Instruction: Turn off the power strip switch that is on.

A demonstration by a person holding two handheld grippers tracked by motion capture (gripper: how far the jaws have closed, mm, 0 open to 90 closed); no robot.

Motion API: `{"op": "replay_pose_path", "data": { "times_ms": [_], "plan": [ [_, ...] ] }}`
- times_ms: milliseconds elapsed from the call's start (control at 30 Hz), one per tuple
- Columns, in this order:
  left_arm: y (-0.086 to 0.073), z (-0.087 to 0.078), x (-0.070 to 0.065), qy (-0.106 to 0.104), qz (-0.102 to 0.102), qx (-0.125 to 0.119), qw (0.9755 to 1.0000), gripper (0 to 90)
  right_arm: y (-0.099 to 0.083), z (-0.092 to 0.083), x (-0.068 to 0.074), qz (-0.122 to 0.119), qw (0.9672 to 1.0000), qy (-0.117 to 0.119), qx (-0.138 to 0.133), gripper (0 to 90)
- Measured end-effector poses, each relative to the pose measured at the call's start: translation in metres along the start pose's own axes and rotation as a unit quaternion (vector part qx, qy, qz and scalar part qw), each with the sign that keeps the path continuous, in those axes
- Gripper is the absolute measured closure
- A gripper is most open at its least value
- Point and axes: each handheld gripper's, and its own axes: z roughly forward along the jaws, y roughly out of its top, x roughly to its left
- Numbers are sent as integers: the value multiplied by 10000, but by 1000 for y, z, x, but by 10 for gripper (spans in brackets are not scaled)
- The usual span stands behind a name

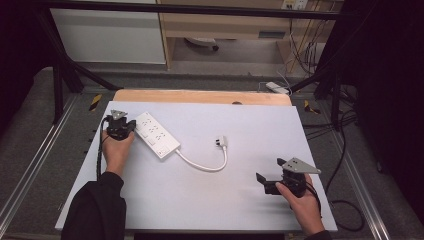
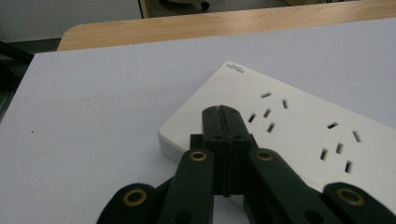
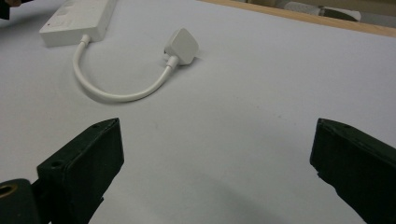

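The white power strip (image 1: 157, 134) lies flat and slantwise near the desk's (image 1: 200, 200) far left corner. Its short cable (image 1: 202, 164) curves toward the middle, ending at the plug (image 1: 221, 142), which lies loose on the surface. The left gripper (image 1: 129, 125), jaws clenched with nothing between them, rests its tip over the strip's left end. The right gripper (image 1: 267, 175) sits by the near right corner, jaws spread wide and empty, well apart from the plug

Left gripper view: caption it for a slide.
Shut left gripper resting its tips over the end of a white power strip.
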Motion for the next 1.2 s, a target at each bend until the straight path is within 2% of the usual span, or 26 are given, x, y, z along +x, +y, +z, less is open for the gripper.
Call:
{"op": "replay_pose_path", "data": {
  "times_ms": [400, 1200],
  "plan": [
    [-1, 1, 0, 45, 67, 63, 9999, 900, 0, 0, 0, -2, 10000, 14, 13, 31],
    [-1, 2, 0, 37, 36, 28, 10000, 900, 0, 0, 0, 22, 10000, 12, -14, 32]
  ]
}}
